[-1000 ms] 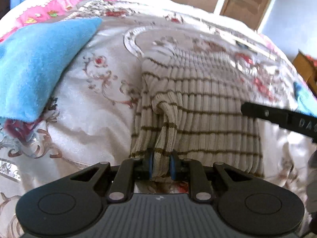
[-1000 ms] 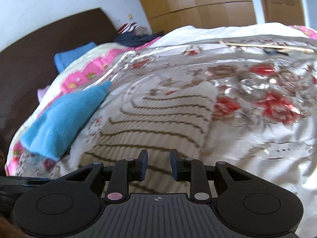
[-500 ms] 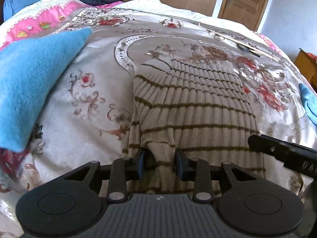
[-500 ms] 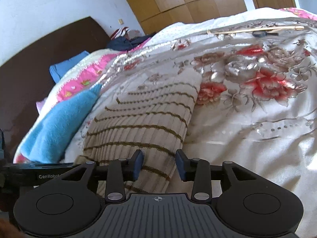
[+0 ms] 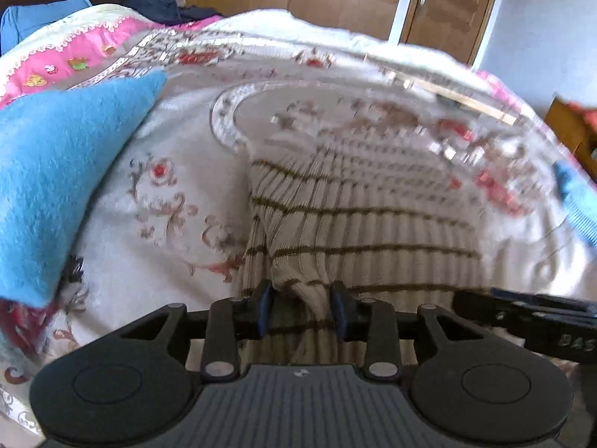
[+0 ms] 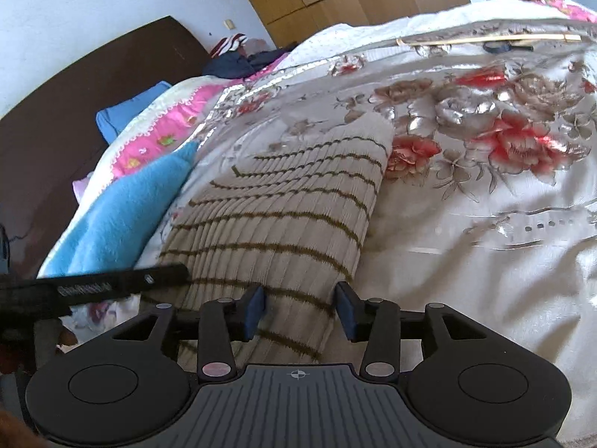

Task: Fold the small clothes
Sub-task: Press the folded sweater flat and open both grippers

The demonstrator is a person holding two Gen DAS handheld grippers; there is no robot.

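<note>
The striped knit garment [image 6: 283, 220] lies flat on the flowered bedspread [image 6: 485, 224], centre of the frame. The left gripper [image 5: 302, 308] stands parted around a loose fold; the right gripper [image 6: 300, 310], just opening wider, stands over the near hem, pads apart from it.

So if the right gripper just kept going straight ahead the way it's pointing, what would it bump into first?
Most likely the striped knit garment: the right gripper has it between its open fingers already, lying on the floral bedspread.

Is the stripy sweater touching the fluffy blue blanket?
Apart. The right wrist view shows flowery bedspread between the sweater and the blue blanket.
</note>
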